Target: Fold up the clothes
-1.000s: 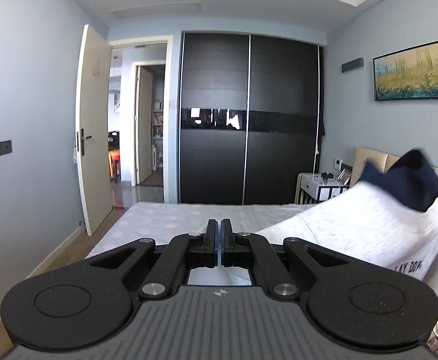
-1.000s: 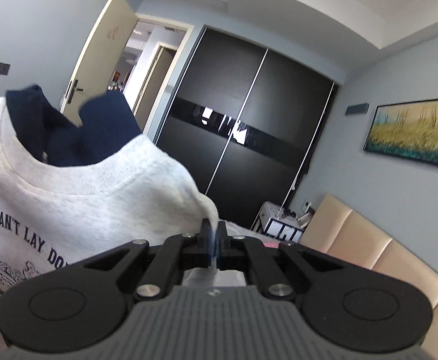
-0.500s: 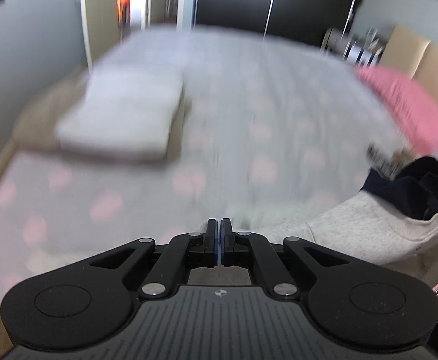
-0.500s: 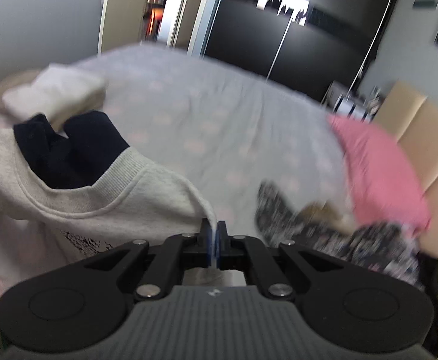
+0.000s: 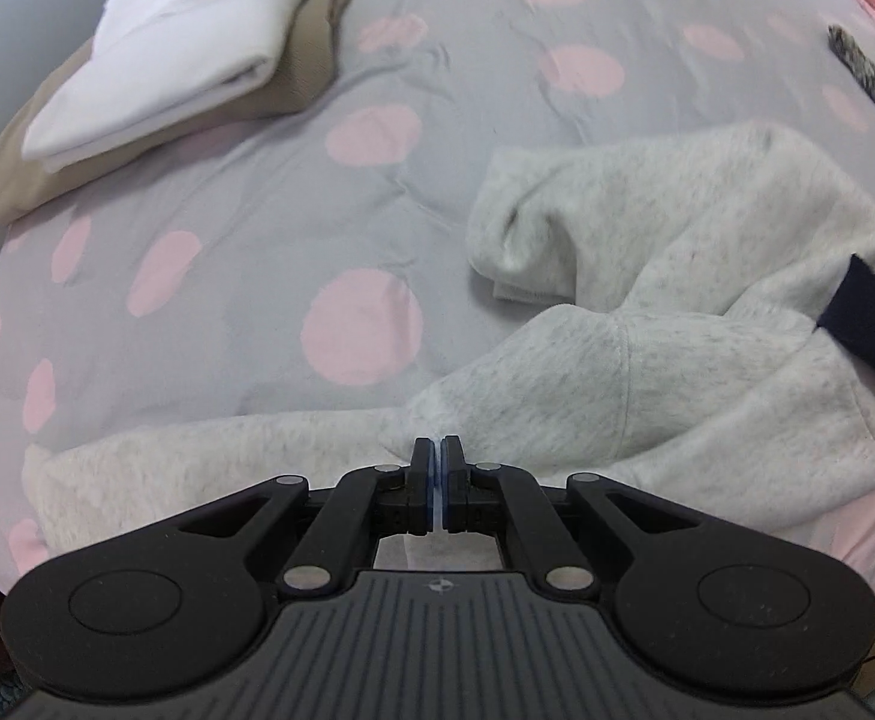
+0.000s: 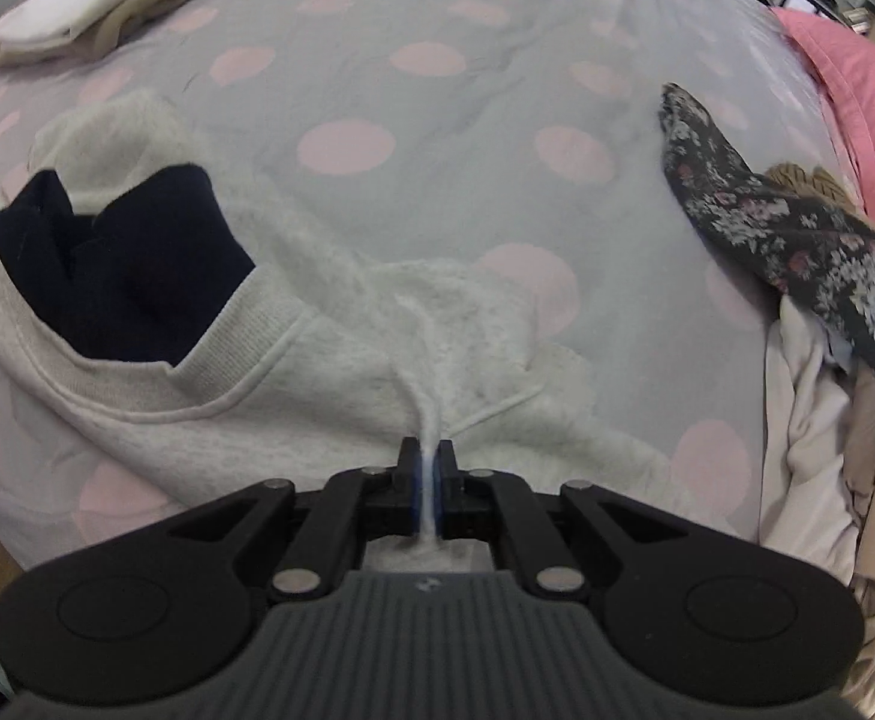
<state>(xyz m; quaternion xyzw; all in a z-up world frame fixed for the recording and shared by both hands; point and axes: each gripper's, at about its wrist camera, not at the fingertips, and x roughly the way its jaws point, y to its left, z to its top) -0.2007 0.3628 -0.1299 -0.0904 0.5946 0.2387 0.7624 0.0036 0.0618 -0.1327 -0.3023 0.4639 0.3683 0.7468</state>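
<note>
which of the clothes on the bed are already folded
The white garment stacked on the tan garment at the bed's far left corner: both lie flat with neat edges. The grey sweatshirt and the floral garment lie crumpled.

- No readable text, label, brand name or number appears in either view.
- The grey sweatshirt (image 6: 329, 372) shows no lettering from these angles.
</note>
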